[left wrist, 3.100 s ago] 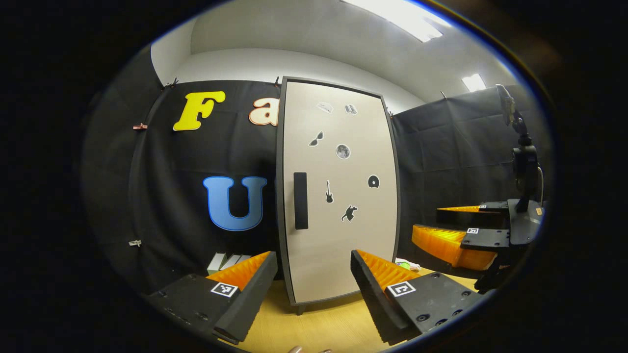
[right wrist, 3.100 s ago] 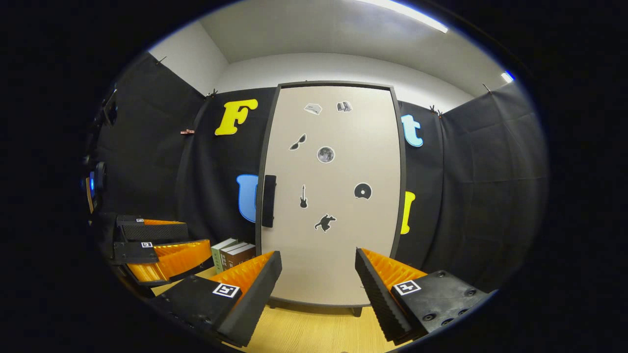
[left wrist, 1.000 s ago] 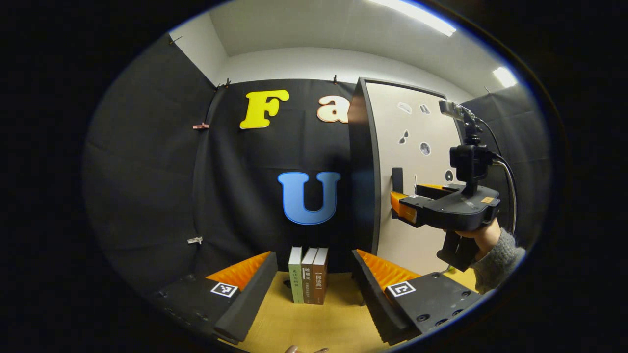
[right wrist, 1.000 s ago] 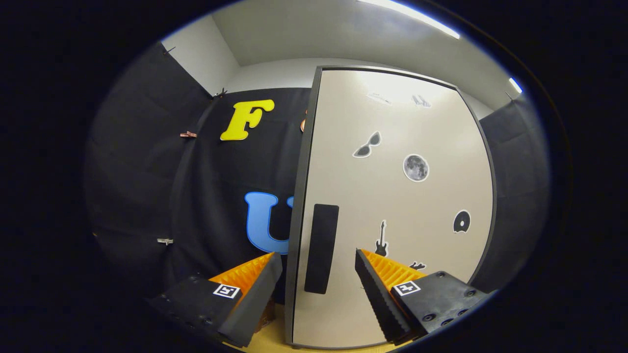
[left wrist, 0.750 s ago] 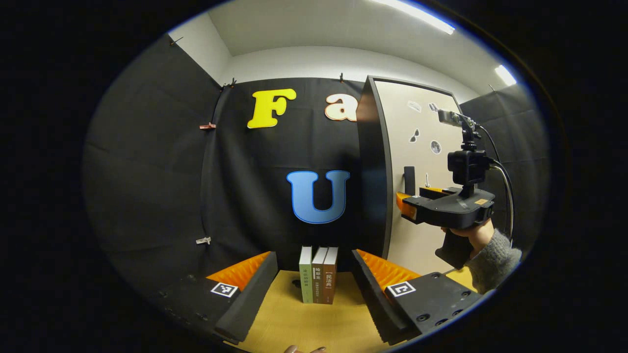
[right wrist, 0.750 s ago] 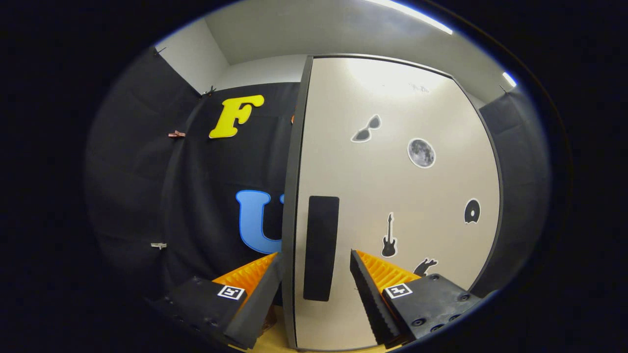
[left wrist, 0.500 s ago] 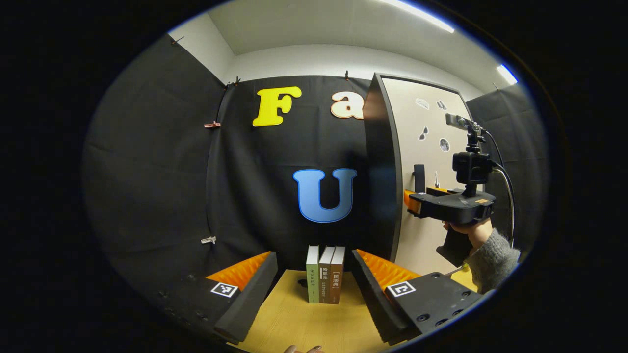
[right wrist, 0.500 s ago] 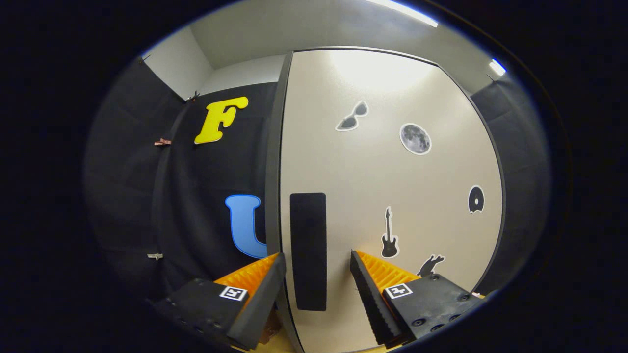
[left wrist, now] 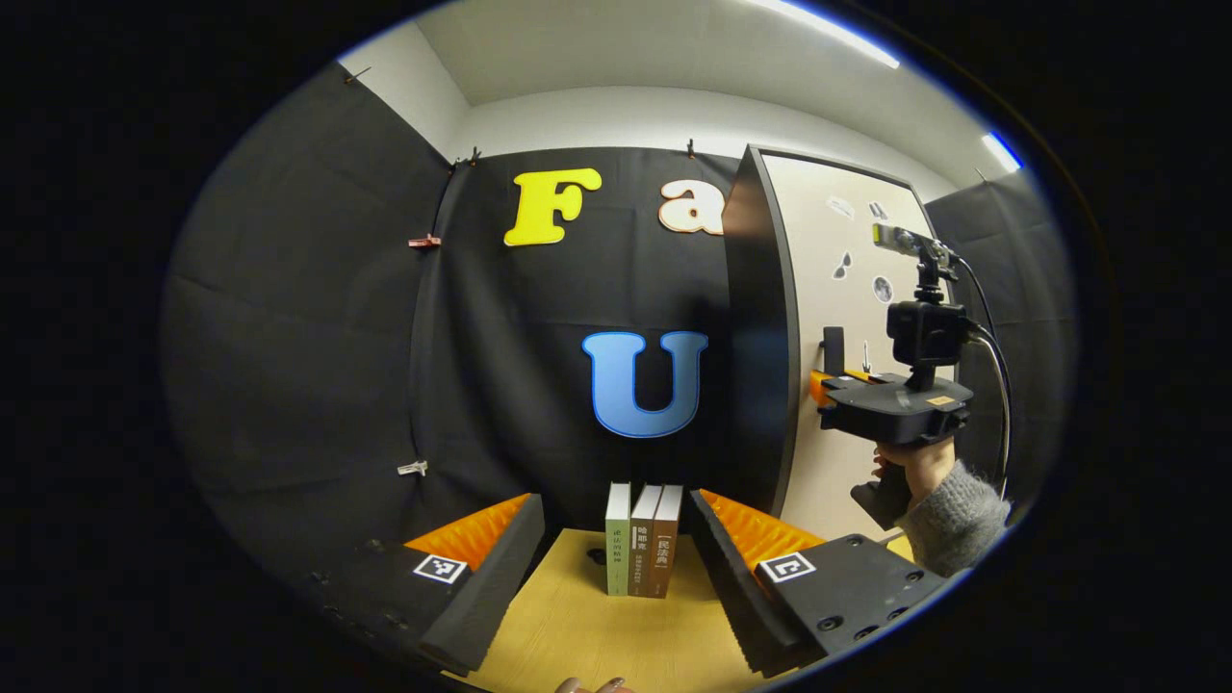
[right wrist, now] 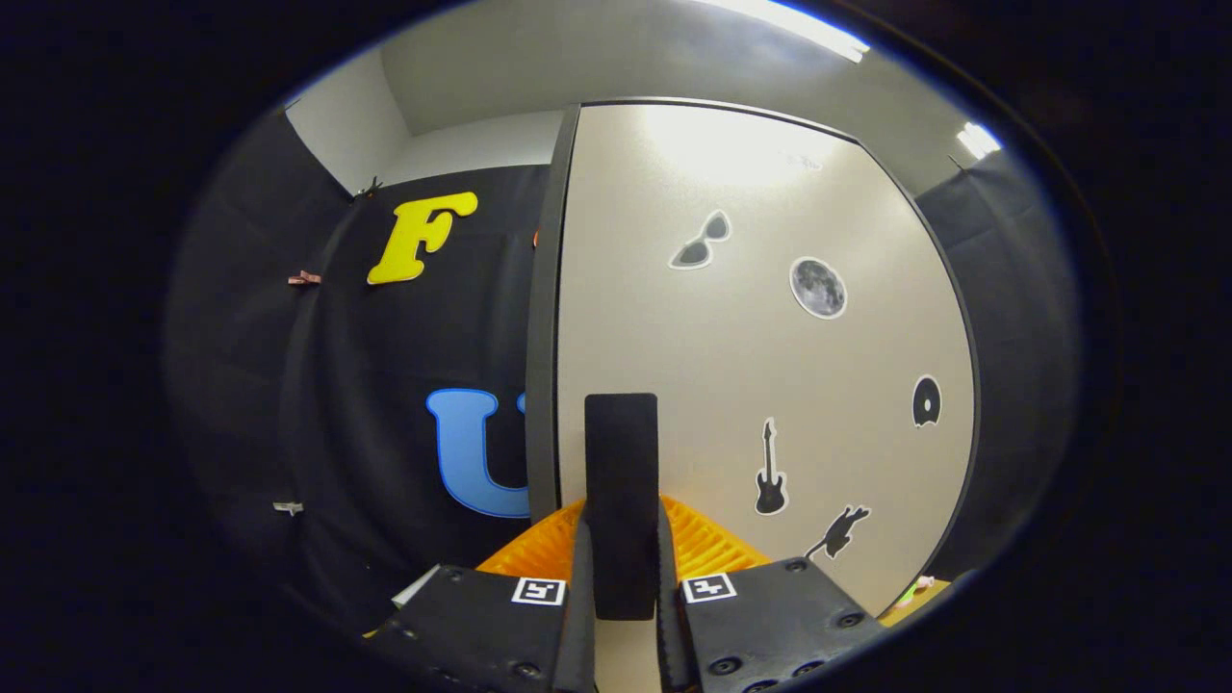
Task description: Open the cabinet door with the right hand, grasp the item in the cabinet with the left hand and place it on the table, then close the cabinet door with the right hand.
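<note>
Right gripper (right wrist: 621, 577): fingers closed flat against both sides of the black upright bar handle (right wrist: 621, 481) on the tall beige cabinet door with dark edging (right wrist: 770, 366); seen from the left gripper view (left wrist: 818, 390) it sits at the door's front, a hand (left wrist: 910, 462) on its grip.
Left gripper (left wrist: 616, 568): jaws wide apart, holding nothing, low over the light wooden table (left wrist: 577, 635).
Door state: looks shut; the distant view makes a small gap hard to rule out.
Item: hidden inside the cabinet.
Handle axis: long axis vertical, set near the door's left edge.
Risk: the pinch probably covers just the handle's lower part, so an off-square pull could let it slide free.
Nearby: three upright books (left wrist: 643, 539) stand just beside the cabinet's dark side.
</note>
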`<state>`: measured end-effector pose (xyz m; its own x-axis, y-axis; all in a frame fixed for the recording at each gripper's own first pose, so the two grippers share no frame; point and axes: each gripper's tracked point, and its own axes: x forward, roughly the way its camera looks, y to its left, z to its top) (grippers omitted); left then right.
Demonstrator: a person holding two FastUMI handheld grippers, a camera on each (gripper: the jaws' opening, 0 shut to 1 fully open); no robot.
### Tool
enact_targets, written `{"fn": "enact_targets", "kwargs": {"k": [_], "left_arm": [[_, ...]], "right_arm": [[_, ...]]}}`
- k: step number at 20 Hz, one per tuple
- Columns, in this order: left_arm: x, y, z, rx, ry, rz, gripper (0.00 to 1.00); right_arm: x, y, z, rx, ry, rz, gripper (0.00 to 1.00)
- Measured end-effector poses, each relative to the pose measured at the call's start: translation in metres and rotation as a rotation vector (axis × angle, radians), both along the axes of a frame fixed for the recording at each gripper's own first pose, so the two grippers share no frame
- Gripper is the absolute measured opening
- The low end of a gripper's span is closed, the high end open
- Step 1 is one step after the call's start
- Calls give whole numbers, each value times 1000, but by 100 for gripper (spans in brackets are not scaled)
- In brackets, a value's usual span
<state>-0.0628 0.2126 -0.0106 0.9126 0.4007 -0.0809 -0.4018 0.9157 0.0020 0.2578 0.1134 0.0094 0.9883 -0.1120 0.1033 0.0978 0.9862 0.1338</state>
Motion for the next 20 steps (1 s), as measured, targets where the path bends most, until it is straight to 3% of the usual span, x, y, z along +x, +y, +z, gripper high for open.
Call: {"fn": "enact_targets", "kwargs": {"k": [1, 2, 3, 8, 14, 20], "left_arm": [[-3, 1, -1, -11, -2, 7, 95], [-5, 2, -3, -22, -5, 11, 95], [-7, 2, -3, -31, -8, 14, 95], [-22, -2, 4, -13, -26, 20, 95], [-49, -28, -1, -32, -28, -44, 95], [-43, -62, 1, -35, -39, -158, 94]], "right_arm": [[-1, -1, 1, -4, -6, 4, 23], [0, -2, 2, -12, -8, 1, 29], [0, -2, 3, -18, -7, -2, 19], [-10, 0, 2, -15, 22, 22, 19], [-45, 1, 0, -57, 81, 100, 19], [-73, -11, 1, -38, 88, 173, 19]]}}
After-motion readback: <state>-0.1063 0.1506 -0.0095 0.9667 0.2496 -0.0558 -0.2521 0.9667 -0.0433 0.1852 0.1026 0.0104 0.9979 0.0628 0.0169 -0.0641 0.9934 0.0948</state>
